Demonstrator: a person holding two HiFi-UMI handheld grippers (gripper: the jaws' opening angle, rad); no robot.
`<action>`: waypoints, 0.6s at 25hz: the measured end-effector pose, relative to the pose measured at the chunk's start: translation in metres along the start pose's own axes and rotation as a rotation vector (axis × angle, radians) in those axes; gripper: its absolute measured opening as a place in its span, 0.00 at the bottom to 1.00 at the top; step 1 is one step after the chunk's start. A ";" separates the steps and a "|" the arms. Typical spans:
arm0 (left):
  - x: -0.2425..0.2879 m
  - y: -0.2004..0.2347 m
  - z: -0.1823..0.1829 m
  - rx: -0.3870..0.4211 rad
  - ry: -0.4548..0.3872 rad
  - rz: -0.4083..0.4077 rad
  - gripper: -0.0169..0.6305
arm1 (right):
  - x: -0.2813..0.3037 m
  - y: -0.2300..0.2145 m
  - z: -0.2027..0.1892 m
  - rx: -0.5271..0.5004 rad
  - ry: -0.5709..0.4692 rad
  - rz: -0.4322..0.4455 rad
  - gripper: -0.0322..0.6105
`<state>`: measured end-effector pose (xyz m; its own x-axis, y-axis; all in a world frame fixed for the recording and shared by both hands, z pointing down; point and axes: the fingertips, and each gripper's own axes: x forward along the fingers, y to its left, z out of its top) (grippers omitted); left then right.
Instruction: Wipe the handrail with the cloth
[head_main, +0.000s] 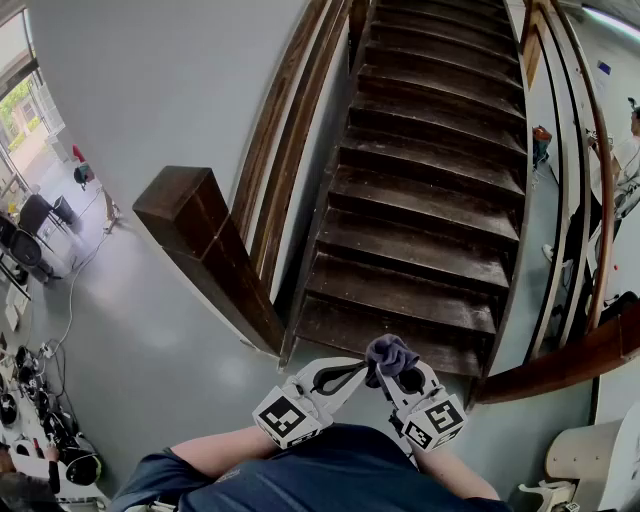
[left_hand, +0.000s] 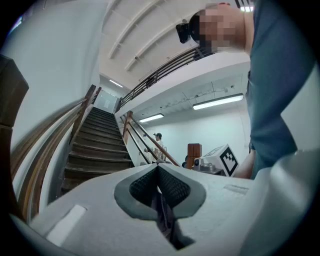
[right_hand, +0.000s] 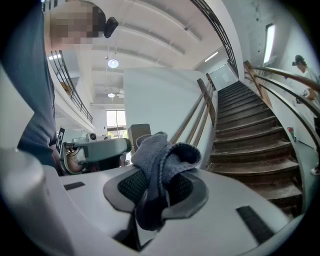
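Both grippers are close together at six o'clock in the head view, at the foot of the staircase (head_main: 430, 180). The right gripper (head_main: 400, 378) is clamped on the cloth (head_main: 390, 352). It's a soft, knitted-looking blue-grey rag, bunched into a loose knot that bulges above the ribbed black pads. The right gripper view confirms it: the jaws pinch the cloth's middle, with a rolled fold flopping over at one o'clock and a tail hanging below. The left gripper (head_main: 362, 372) comes in from nine o'clock with its tip touching the same cloth. In its own view the jaws are drawn together on a thin dark strip of the fabric. The wooden handrail (head_main: 282, 140) is a smooth brown band along the grey wall. It runs from seven o'clock up toward twelve, well apart from the cloth. A blocky dark newel post (head_main: 190, 215) stands at nine o'clock, and the treads are worn, scuffed dark timber.
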<state>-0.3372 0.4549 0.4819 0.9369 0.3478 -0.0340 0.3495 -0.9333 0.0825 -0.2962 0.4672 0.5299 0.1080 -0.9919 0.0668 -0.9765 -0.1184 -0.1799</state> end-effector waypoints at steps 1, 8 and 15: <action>0.001 0.000 -0.002 0.008 0.003 -0.001 0.03 | -0.001 -0.001 0.000 0.002 -0.001 -0.002 0.21; 0.006 -0.003 -0.004 0.012 0.003 -0.001 0.03 | -0.006 -0.005 -0.002 -0.002 0.010 0.010 0.21; 0.017 -0.010 -0.008 0.004 0.018 0.009 0.03 | -0.014 -0.014 0.000 0.026 -0.008 0.021 0.21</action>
<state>-0.3250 0.4706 0.4884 0.9400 0.3409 -0.0157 0.3411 -0.9367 0.0787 -0.2840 0.4833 0.5317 0.0893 -0.9945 0.0548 -0.9733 -0.0988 -0.2071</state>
